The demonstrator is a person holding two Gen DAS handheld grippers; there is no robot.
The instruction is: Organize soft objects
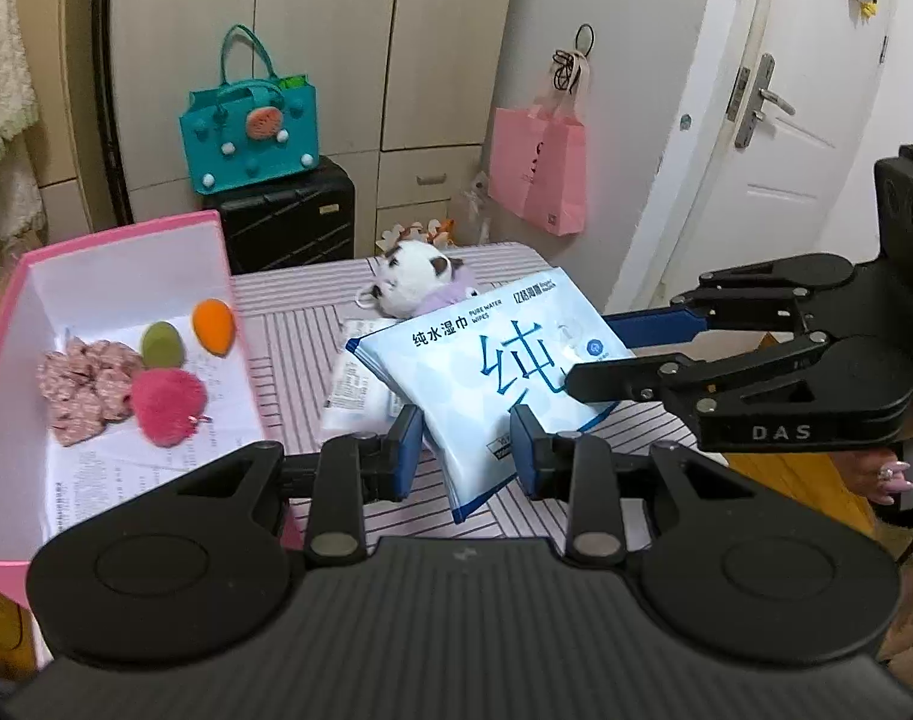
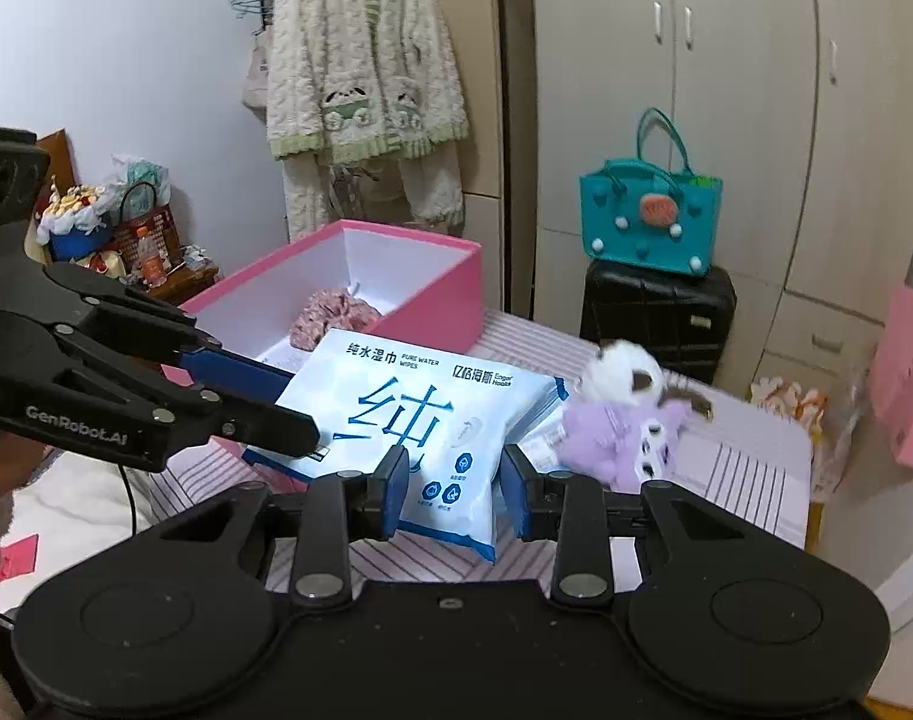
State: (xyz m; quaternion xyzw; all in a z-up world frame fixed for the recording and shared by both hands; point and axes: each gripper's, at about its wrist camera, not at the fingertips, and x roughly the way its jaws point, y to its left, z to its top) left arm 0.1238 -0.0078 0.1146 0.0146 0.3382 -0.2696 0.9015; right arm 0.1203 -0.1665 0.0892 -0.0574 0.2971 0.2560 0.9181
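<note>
A pale blue pack of wet wipes (image 1: 486, 372) (image 2: 420, 414) hangs tilted above the striped table (image 1: 288, 324), gripped from two sides. My left gripper (image 1: 465, 450) (image 2: 300, 405) is shut on one edge of it. My right gripper (image 2: 456, 492) (image 1: 594, 354) is shut on the opposite edge. To the left stands a pink box (image 1: 144, 264) (image 2: 432, 294) with a floral scrunchie (image 1: 87, 390), a pink pompom (image 1: 168, 399), a green sponge (image 1: 159, 345) and an orange sponge (image 1: 213, 324) inside. A white and lilac plush toy (image 1: 414, 285) (image 2: 618, 420) lies on the table behind the pack.
A smaller white packet (image 1: 360, 396) lies on the table under the raised pack. Beyond the table, a teal bag (image 1: 252, 132) sits on a black suitcase (image 1: 288, 222). A pink bag (image 1: 540, 168) hangs beside the door (image 1: 786, 120). A fluffy jacket (image 2: 360, 60) hangs on the wall.
</note>
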